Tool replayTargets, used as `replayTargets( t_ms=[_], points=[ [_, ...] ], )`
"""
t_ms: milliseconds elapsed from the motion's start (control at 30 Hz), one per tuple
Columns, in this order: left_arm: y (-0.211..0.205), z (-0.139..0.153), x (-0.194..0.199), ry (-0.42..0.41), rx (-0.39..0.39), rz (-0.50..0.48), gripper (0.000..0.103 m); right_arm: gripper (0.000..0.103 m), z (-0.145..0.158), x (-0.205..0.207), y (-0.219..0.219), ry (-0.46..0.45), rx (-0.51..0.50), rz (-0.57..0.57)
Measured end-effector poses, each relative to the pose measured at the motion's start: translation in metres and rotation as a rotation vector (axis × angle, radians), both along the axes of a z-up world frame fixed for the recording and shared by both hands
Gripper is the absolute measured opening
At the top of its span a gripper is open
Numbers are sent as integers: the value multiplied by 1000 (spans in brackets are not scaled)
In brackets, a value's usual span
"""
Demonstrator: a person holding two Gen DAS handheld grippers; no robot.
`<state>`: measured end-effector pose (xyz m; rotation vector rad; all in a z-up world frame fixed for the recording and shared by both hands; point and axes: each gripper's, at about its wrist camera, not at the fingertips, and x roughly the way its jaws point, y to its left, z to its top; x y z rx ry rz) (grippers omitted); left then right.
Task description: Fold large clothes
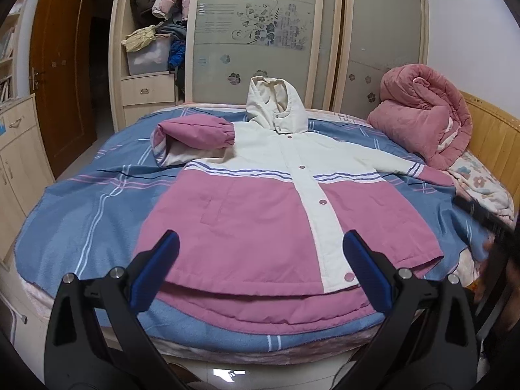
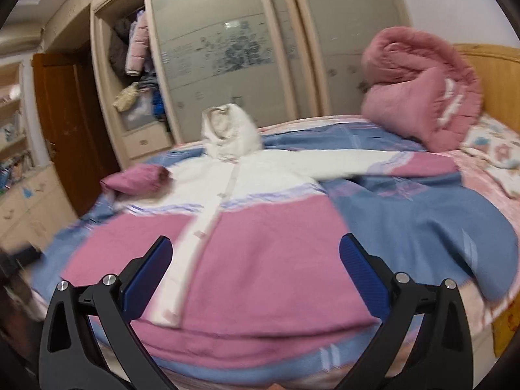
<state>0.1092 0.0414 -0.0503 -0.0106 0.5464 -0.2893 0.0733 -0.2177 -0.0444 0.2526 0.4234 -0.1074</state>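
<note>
**Both claws spread above the jacket hem**

The left gripper point(image 1: 260, 253) and right gripper point(image 2: 255, 260) hover with fingers apart, empty. One pink-and-white hooded jacket point(image 1: 260, 208) lies flat on the blue blanket point(image 1: 84, 201), one sleeve point(image 1: 195, 133) folded in. One rolled pink quilt point(image 1: 425, 113) sits beyond. The open wardrobe point(image 1: 149, 65) holds clothes.

One jacket point(image 1: 247, 214) on the bed, pink and white, with one hood point(image 1: 274, 102) and two sleeves: one folded in point(image 1: 195, 135), one stretched out point(image 1: 412, 169). Six snap buttons point(image 1: 321, 201) countable down the front from the left wrist view (the right wrist view is too blurred to check). One blue striped blanket point(image 1: 91, 201) beneath, one rolled pink quilt point(image 1: 422, 117) at the headboard. Two grippers, left point(image 1: 261, 271) and right point(image 2: 255, 274), two blue-padded fingers each. Two frosted wardrobe doors point(image 1: 253, 32) behind.
</note>
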Motion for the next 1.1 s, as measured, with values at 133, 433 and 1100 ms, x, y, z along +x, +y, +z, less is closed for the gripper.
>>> replayTargets(
  t_ms=[133,433,1100],
  points=[
    [-3,2,15,-21,-37,-19,101,102,37,50,-3,-7,204,142],
    [-4,-17,47,-76,-99,-46,101,102,-11,268,54,357,685,446],
    [14,-29,71,-51,-150,-36,101,12,-94,489,140,486,838,387]
  ],
)
